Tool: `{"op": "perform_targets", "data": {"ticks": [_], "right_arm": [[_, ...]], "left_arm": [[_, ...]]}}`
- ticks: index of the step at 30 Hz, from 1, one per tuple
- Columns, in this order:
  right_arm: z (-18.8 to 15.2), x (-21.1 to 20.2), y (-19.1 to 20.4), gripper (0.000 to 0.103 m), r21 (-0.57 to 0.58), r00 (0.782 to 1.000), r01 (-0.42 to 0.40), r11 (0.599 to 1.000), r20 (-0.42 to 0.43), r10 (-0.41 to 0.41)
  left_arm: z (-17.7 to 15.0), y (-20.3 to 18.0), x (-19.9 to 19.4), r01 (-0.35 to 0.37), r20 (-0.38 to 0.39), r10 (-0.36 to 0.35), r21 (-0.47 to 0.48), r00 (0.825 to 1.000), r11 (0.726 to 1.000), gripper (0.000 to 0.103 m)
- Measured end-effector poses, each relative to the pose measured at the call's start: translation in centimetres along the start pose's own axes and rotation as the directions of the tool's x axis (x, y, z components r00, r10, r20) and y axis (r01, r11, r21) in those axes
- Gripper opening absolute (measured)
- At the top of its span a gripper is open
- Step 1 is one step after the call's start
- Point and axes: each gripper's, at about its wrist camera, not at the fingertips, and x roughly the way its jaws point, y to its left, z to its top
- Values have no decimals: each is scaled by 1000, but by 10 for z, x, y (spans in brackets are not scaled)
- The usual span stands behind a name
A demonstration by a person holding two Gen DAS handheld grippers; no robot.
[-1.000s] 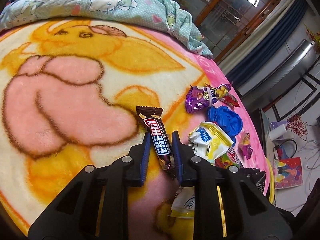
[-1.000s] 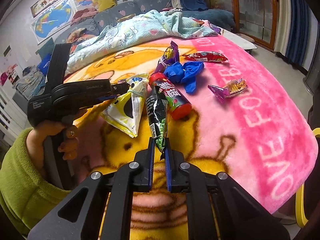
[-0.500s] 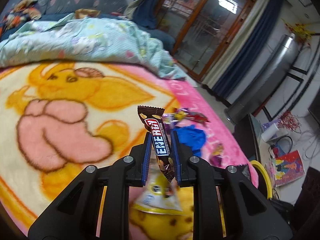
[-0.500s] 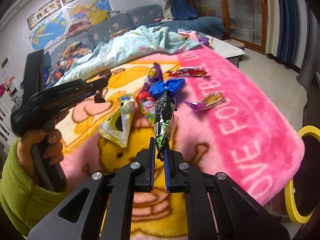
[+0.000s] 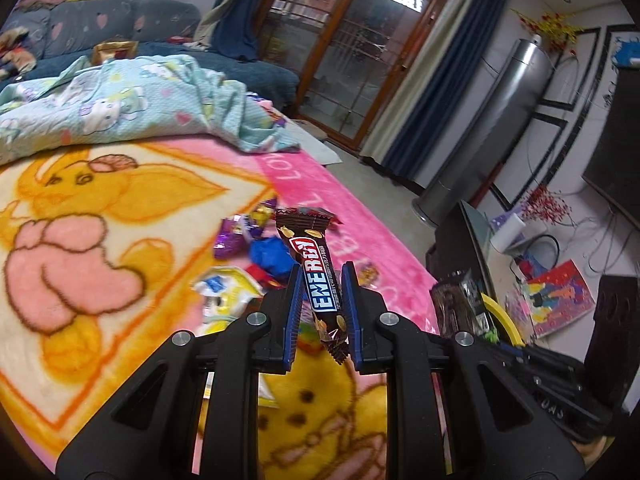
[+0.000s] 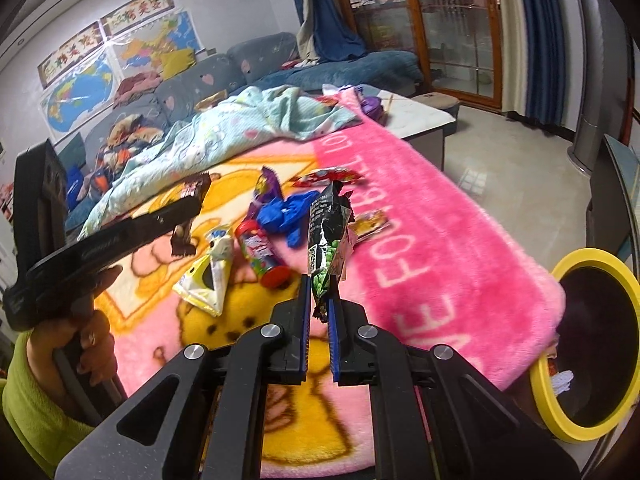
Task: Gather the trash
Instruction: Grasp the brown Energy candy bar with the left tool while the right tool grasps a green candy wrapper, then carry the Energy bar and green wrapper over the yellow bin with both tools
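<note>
Wrappers ride pinched between closed jaws above the blanket (image 6: 440, 248): energy bar (image 5: 320, 280) in left gripper (image 5: 322, 312), green pouch (image 6: 326, 236) in right gripper (image 6: 319, 320).

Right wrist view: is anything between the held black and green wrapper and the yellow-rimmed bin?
Nothing visible. The right tool holds the black and green wrapper clear above the pink blanket; the yellow-rimmed bin sits open past the blanket's right edge. Only bare blanket lies between them.
</note>
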Motion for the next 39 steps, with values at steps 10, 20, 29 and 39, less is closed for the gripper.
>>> {"op": "perform_targets", "data": {"ticks": [10, 20, 29, 39], "right_arm": [[1, -19, -29, 8, 50, 998, 41, 998, 40, -44], [-3, -40, -61, 8, 103, 992, 93, 990, 76, -101], [-10, -58, -96, 8, 183, 983, 131, 974, 103, -151], [-20, -71, -131, 8, 265, 974, 157, 951, 117, -193]], "left_arm": [[-7, -33, 1, 47, -6, -47, 68, 999, 997, 14], [-15, -62, 5, 83, -21, -81, 124, 997, 989, 14], [-25, -97, 13, 134, -50, -126, 199, 991, 971, 14], [-39, -135, 28, 192, -100, -172, 265, 980, 945, 14]]}}
